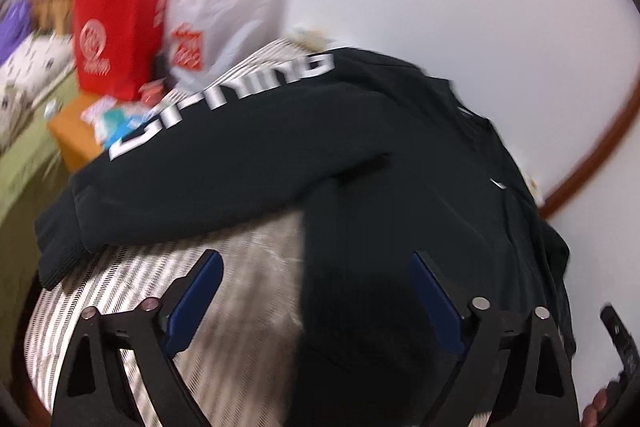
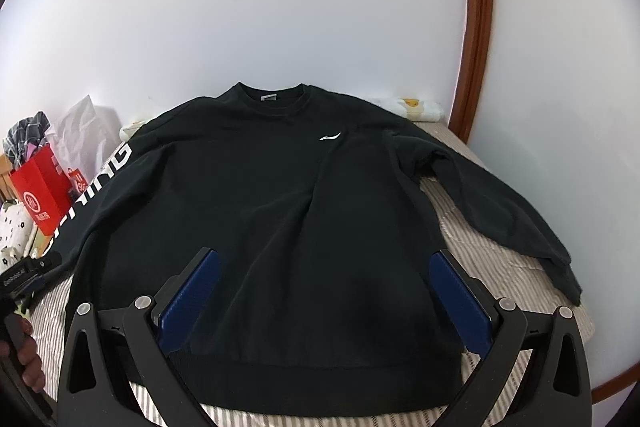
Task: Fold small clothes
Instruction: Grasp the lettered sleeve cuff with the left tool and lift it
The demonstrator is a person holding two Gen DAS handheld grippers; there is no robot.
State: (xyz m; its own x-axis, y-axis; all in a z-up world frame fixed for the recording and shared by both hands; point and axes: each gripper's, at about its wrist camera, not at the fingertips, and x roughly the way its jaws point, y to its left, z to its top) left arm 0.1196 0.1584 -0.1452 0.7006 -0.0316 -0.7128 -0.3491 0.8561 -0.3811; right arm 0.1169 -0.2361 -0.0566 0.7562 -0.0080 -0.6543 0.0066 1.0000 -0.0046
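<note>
Lying flat on the striped bed [image 2: 500,267], black sweatshirt [image 2: 280,207]; right gripper [image 2: 324,291] and seemingly the blurry left gripper [image 1: 316,291] gape unclenched above its hem.

The sweatshirt [image 2: 256,195] is black with white sleeve lettering; the bedcover [image 2: 492,267] is grey-and-white striped; the bag [image 2: 40,195] is red.

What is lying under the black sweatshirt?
The black sweatshirt lies spread flat on a grey-and-white striped cover, which shows around its hem and right sleeve. Whatever is directly beneath the body of the sweatshirt is covered and cannot be seen.
</note>
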